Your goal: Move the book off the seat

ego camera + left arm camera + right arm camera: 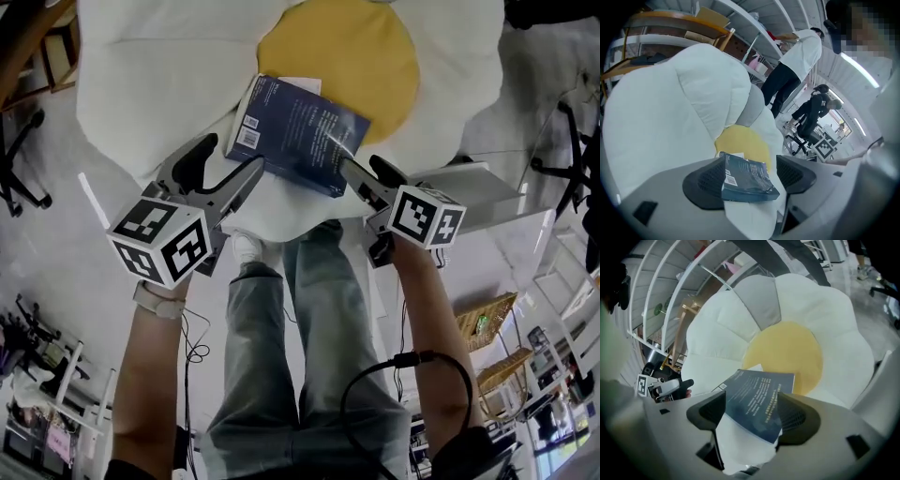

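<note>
The left tool (225,171) and right tool (373,178) both gape wide, gripping nothing. Between their tips, the dark blue book (300,131) lies on the flower-shaped seat cushion (141,84), overlapping its yellow centre (366,47).

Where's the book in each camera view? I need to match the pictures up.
Head view: book, upper centre.
Left gripper view: book, lower centre, seen between the open jaws.
Right gripper view: book, lower centre, seen between the open jaws.
Shared landmark: the seat's yellow centre, just beyond the book in all three.
</note>
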{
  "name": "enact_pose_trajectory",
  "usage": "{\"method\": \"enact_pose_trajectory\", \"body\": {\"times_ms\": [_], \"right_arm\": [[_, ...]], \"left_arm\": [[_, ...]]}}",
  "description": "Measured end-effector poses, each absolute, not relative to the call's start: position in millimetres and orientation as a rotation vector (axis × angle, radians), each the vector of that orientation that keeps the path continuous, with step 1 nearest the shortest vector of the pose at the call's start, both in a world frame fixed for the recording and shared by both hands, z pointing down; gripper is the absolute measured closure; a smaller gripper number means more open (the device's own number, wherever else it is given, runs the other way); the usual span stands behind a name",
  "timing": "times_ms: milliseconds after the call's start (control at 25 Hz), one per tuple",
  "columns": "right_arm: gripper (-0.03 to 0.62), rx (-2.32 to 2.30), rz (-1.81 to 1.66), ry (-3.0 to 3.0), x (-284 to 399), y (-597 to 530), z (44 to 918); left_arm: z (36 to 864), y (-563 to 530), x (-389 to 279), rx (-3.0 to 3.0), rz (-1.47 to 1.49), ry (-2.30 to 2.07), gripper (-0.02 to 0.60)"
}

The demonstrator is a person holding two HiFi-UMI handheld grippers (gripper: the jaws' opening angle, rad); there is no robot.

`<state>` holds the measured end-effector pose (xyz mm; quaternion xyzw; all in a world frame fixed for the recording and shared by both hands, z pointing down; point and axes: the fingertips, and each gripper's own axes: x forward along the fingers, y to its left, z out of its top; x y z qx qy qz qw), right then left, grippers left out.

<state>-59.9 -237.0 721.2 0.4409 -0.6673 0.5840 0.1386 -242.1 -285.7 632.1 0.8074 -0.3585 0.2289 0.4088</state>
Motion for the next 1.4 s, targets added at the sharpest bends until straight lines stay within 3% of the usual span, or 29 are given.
{"method": "enact_pose_trajectory", "body": {"times_ms": [600,1400], "right_arm": [[0.258,1.234,1.883,-1.782,-48,-229,821],[0.26,0.96,2.046,-1.743,-60,-231,861]], "left_arm": [[704,-312,-239,1.937,0.715,-0.847,0.249],[779,-309,-223,1.803,1.051,-0.663,0.245]]}}
